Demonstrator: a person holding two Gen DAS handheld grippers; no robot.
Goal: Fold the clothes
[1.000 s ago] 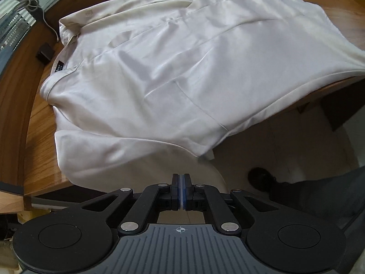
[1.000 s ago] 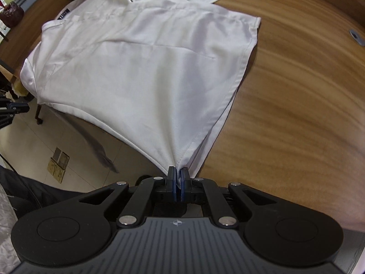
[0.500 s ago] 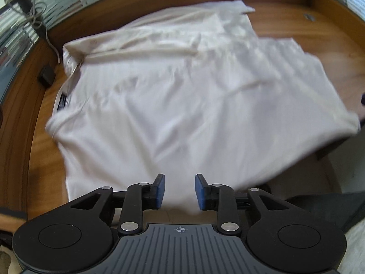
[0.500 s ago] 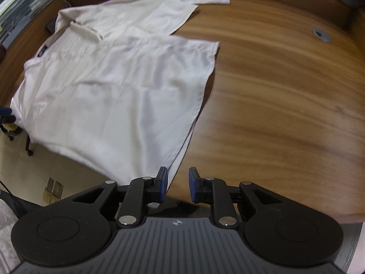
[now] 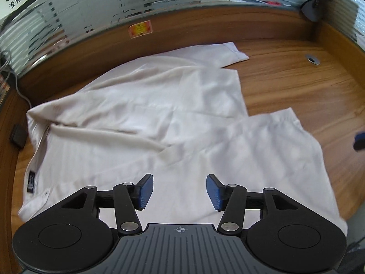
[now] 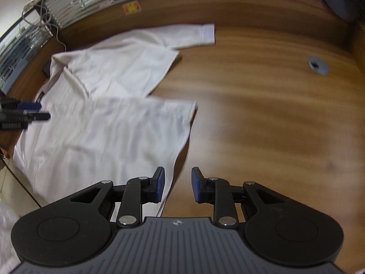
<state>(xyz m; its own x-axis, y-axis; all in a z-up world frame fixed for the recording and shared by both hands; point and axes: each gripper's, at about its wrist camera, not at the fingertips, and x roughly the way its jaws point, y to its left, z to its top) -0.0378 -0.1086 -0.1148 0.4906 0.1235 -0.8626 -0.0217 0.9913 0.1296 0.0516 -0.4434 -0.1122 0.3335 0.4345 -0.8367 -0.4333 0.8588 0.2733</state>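
A cream short-sleeved shirt (image 5: pixel 159 123) lies spread on the wooden desk (image 5: pixel 296 86), its lower hem hanging over the near edge. One sleeve (image 5: pixel 230 52) points toward the back wall. My left gripper (image 5: pixel 179 193) hovers above the shirt's lower part, open with nothing between its blue pads. In the right wrist view the same shirt (image 6: pixel 109 123) fills the left side. My right gripper (image 6: pixel 176 185) stands open over the shirt's right hem edge, holding nothing. The left gripper's fingers (image 6: pixel 34 111) show at the far left of that view.
A wooden back panel with a frosted glass partition (image 5: pixel 159 2) rims the desk. A cable grommet (image 6: pixel 318 65) sits at the right. A small dark object (image 5: pixel 17 135) and a cable (image 5: pixel 16 84) lie at the left. Bare desk (image 6: pixel 262 114) spreads right of the shirt.
Both grippers were shut on the shirt's hem a second ago; they have let go, opened wide and risen, tilting up. The shirt now rests further onto the desk.
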